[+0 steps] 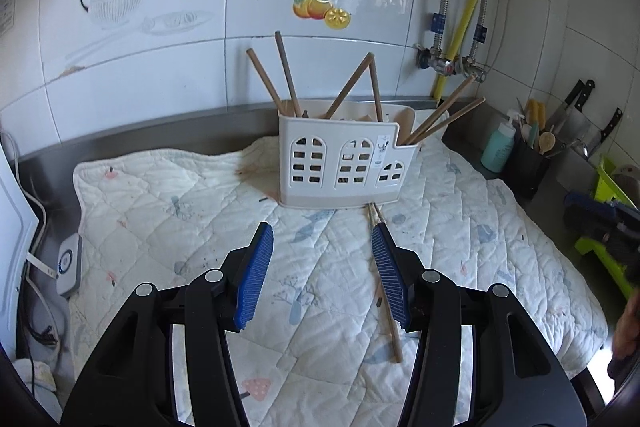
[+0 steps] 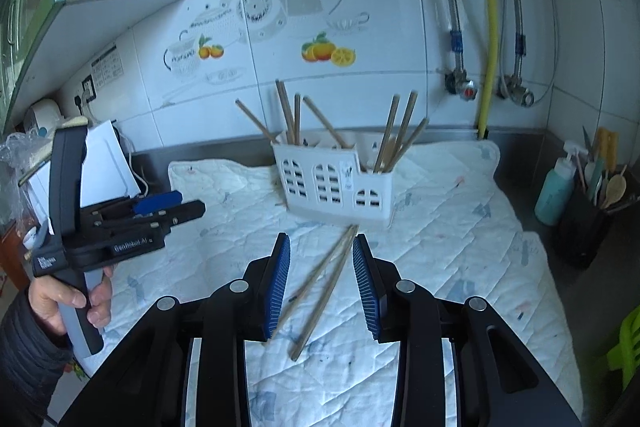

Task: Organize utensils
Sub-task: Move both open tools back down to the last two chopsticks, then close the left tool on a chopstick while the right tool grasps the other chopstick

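Observation:
A white plastic utensil holder (image 1: 340, 163) with arched cutouts stands on a quilted mat, with several wooden chopsticks (image 1: 286, 75) upright in it. It also shows in the right wrist view (image 2: 332, 183). Two loose chopsticks (image 2: 324, 287) lie on the mat in front of the holder, between the open jaws of my right gripper (image 2: 321, 281), which hovers over them. In the left wrist view the loose chopsticks (image 1: 386, 291) lie partly behind the right finger. My left gripper (image 1: 322, 269) is open and empty above the mat; it also shows at the left of the right wrist view (image 2: 176, 205).
The quilted mat (image 1: 168, 211) covers a steel counter against a tiled wall. A dark utensil pot (image 2: 588, 223) with spoons and a teal bottle (image 2: 554, 191) stand at the right. Knives (image 1: 576, 107) hang at the far right. A green rack (image 1: 608, 223) is at the right edge. Cables and a small white device (image 1: 68, 263) lie left.

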The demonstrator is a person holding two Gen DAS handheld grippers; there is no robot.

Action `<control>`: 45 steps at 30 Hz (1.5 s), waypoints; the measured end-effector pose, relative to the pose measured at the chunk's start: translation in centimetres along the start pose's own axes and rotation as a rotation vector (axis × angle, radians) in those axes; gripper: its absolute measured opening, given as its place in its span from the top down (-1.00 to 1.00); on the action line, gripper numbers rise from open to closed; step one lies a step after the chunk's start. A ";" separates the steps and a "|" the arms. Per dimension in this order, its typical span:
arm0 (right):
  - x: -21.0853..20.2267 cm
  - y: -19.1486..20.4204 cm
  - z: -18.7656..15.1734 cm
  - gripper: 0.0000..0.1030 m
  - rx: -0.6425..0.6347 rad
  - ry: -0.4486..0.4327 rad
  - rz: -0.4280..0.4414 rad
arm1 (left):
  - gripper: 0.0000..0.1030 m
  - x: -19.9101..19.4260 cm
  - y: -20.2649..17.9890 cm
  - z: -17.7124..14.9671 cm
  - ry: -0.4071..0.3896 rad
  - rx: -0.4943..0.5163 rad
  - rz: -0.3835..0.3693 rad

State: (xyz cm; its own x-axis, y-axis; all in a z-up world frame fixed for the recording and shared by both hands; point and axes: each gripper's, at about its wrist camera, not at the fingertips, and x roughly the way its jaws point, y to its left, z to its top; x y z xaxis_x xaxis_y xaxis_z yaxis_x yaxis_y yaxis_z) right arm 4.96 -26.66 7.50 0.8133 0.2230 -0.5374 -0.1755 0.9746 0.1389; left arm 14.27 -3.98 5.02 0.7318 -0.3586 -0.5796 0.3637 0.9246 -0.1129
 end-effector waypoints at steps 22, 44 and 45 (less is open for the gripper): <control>12.5 1.1 -9.6 0.62 0.091 0.292 -0.014 | -0.01 3.2 2.1 -5.2 0.087 -0.067 -0.016; 10.9 -0.1 -10.4 0.87 0.103 0.263 -0.069 | 0.01 6.8 -3.5 -8.7 0.199 0.012 -0.129; 10.6 -0.3 -10.3 0.87 0.102 0.255 -0.072 | 0.02 7.0 -3.9 -8.9 0.205 0.019 -0.135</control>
State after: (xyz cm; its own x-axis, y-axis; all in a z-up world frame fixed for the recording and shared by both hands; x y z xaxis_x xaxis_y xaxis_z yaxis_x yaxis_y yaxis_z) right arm 7.89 -24.41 -6.82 0.6535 0.1638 -0.7390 -0.0551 0.9840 0.1694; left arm 12.84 -8.99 -5.75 0.5446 -0.4432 -0.7120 0.4622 0.8670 -0.1861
